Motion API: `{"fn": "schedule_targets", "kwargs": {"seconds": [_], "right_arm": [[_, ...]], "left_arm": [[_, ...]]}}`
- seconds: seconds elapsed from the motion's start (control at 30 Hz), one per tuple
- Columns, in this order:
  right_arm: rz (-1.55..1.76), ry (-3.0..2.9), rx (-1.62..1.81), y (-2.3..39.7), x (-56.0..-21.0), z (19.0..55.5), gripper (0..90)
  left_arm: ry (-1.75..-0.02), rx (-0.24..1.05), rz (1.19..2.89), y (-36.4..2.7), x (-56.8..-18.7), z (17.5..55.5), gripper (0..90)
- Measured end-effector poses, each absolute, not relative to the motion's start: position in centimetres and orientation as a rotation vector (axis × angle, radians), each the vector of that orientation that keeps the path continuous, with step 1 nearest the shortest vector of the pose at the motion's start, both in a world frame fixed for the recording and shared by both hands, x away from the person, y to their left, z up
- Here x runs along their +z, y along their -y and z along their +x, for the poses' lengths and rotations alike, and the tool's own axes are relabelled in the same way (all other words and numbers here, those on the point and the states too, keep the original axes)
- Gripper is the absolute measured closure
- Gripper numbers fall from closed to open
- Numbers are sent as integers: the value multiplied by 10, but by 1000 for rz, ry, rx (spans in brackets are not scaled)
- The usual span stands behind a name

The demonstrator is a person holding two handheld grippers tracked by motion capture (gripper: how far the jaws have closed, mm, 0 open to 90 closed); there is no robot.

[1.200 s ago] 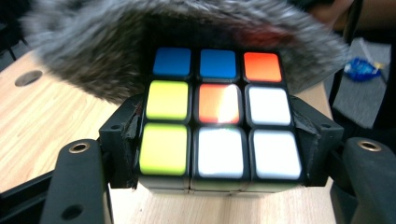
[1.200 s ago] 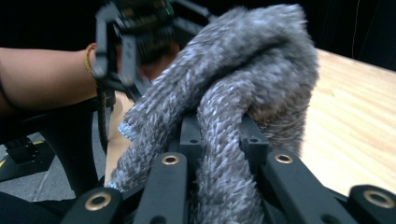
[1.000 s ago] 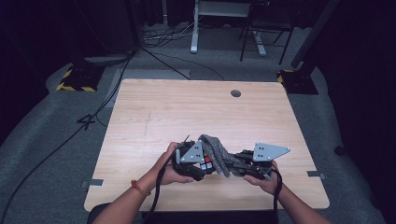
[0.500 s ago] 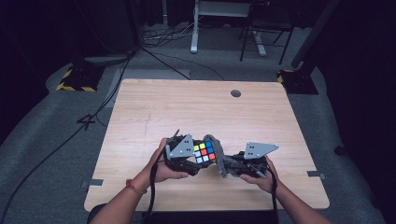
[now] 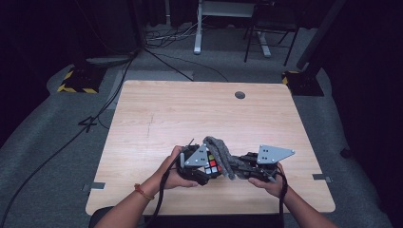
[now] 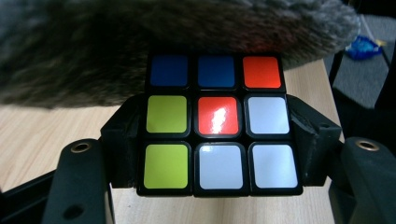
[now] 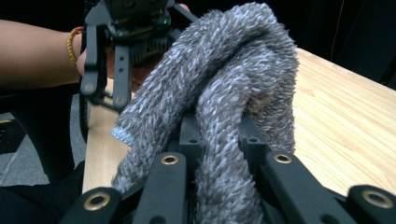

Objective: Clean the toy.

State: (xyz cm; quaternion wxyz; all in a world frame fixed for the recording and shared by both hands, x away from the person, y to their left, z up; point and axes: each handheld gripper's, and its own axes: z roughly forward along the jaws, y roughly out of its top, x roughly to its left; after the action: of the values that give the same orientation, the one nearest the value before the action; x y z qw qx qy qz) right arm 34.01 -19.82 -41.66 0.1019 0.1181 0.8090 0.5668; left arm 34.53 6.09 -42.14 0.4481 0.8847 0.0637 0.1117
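Note:
A Rubik's cube (image 5: pixel 212 166) is clamped between the jaws of my left gripper (image 5: pixel 205 167) near the table's front edge. In the left gripper view the cube (image 6: pixel 217 123) faces the camera, showing blue, red, white and yellow-green tiles, and my left gripper (image 6: pixel 217 140) is shut on its sides. A grey fuzzy cloth (image 5: pixel 219 151) drapes over the cube's top. My right gripper (image 5: pixel 236 167) is shut on it. In the right gripper view the cloth (image 7: pixel 233 70) bulges up from my right gripper (image 7: pixel 217 137) and hides the cube.
The wooden table (image 5: pixel 190 114) has a round cable hole (image 5: pixel 240 95) near its far edge. Both of the person's forearms come in over the front edge. Cables (image 5: pixel 62 147), a yellow-black striped block (image 5: pixel 76 83) and furniture legs (image 5: pixel 197 28) stand on the grey floor beyond.
Half a second ago the cube's coloured face lay upward, with the cloth to its right. Now the cloth lies over the cube, whose face has tipped toward the person.

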Motion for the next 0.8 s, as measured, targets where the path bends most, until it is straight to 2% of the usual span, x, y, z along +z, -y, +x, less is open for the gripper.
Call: {"fn": "schedule_targets", "kwargs": {"seconds": [0.43,0.8], "right_arm": [[420,-2520,1562,190,-433,349,769],[329,-2400,1744,193,-417,337,771]], "left_arm": [[-225,285,2058,-86,-404,350,328],[-169,240,2172,-64,-420,347,325]]}}
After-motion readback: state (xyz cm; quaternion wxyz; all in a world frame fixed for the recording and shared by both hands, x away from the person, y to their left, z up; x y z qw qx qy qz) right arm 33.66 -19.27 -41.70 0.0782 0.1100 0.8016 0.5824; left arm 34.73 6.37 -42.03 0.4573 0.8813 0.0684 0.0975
